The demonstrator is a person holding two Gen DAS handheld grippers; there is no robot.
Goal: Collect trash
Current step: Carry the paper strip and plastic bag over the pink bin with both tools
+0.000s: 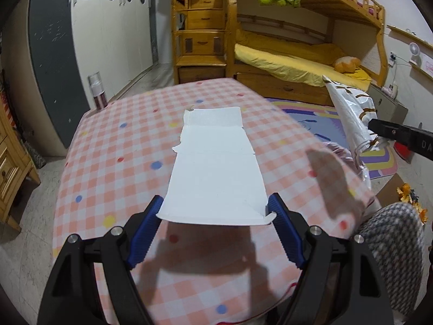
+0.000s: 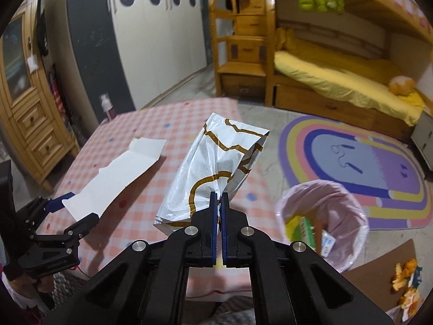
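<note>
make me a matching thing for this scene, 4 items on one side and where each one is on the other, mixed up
Things:
1. white flattened carton
2. white and gold plastic bag
3. pink-lined trash bin
4. orange peels

Places:
A. on brown cardboard on the floor
B. pinched in the right gripper
C. on the floor beside the checked table
D. its near edge between the left gripper fingers, above the checked table

Pairs: 1-D, 2-B, 3-C, 4-A

both wrist views sit low, close over the checked table (image 1: pixel 113 146) — facing the bunk bed (image 2: pixel 338 78).
</note>
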